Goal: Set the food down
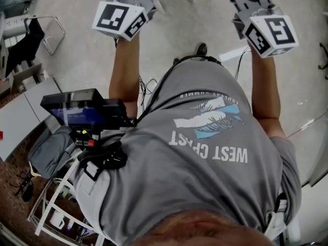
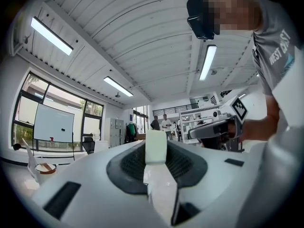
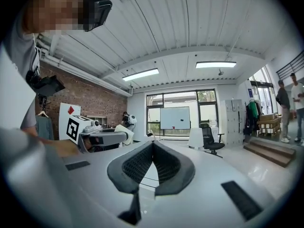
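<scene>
1. And here's the left tool (image 2: 155, 137), pads clamped on the food (image 2: 156, 148): a pale, upright block pinched at the tips, its top standing a little proud of them.
2. Over to the right tool (image 3: 153, 145): jaws together at the tips, nothing between them (a sliver of bright floor shows through the gap lower down).
3. Both tools are raised in front of the person with bare forearms stretched forward, so the food hangs in the air, high over the floor (image 1: 179, 35).
4. In the head view the left cube (image 1: 119, 18) and the right cube (image 1: 270, 34) sit side by side, well apart.
5. The left gripper view catches the right tool off to its right, about level with it.
6. Closer to the body: a grey T-shirt (image 1: 205, 158), a black monitor (image 1: 77, 109) at the person's left side, and a grey bag (image 1: 48, 155) just below it.
7. Further out: a whiteboard (image 3: 175, 118) by the windows, an office chair (image 3: 209, 139) near it, a brick wall (image 3: 90, 101), and two people (image 2: 161, 123) standing far back.
</scene>
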